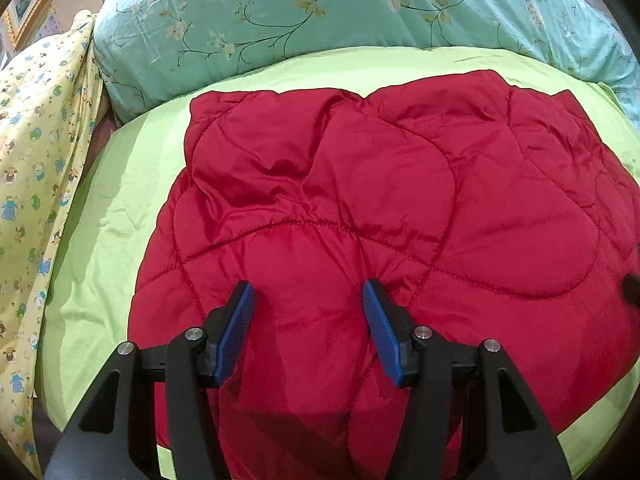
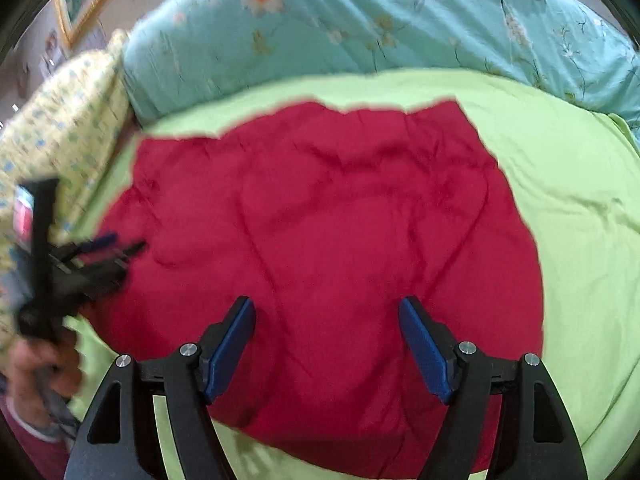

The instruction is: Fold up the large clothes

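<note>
1. surface: a bed covered with a light green sheet (image 1: 120,184). a teal floral quilt (image 1: 320,20) is bunched along its far edge, and a yellow cloth with a small animal print (image 1: 36,152) hangs at the left side. a gold picture frame (image 2: 80,4) shows on the wall at top left.
2. task item: a red quilted garment (image 1: 380,200) lies spread on the green sheet, near the middle of the bed. its surface is puffy, creased and crossed by curved stitch lines. its far edge stops short of the teal quilt, with a band of green sheet between them.
3. left gripper (image 1: 308,292): jaws spread to a moderate gap, blue pads facing each other. the tips are over the near part of the red garment. whether the tips touch the fabric cannot be told; no fabric is pinched between the pads.
4. right gripper (image 2: 326,308): jaws spread wide, nothing between the pads. it points down at the near middle of the red garment. this view is blurred.
5. in the right wrist view, the left gripper appears at the left edge of the garment, held by a hand (image 2: 36,372) with a dark red sleeve below it.
</note>
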The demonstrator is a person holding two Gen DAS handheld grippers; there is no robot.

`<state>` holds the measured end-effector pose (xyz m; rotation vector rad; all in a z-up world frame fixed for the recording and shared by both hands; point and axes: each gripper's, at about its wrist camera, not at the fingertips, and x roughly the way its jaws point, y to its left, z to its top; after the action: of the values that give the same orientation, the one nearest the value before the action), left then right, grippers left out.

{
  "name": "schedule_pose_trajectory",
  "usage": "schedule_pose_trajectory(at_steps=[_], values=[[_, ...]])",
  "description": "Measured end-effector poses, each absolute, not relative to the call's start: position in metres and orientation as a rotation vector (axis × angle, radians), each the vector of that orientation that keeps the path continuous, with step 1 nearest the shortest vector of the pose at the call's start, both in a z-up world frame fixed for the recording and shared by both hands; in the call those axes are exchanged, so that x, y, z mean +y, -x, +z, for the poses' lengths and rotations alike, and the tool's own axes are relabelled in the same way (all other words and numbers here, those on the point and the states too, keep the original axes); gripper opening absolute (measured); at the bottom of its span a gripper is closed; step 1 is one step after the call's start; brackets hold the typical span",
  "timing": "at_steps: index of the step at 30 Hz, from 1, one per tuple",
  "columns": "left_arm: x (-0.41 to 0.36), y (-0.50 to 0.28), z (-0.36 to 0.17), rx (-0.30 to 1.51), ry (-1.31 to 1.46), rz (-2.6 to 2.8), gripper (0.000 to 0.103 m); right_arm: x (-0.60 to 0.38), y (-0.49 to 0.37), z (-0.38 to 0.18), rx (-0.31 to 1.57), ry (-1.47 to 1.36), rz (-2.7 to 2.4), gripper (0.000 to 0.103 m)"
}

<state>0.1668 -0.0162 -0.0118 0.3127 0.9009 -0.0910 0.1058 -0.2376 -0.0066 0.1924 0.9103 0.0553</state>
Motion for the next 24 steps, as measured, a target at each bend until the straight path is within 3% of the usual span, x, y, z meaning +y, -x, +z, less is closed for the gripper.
schedule_pose_trajectory(at_steps=[9, 24], values=[[-0.002, -0.142, 0.007, 0.893, -0.258, -0.133, 0.056, -0.236, -0.104, -0.016, 0.883, -0.188, 0.037, 0.078], [-0.002, -0.142, -0.02, 0.883, -0.26, -0.15, 0.059, -0.239, -0.09, -0.018, 0.827, -0.196, 0.027, 0.078]])
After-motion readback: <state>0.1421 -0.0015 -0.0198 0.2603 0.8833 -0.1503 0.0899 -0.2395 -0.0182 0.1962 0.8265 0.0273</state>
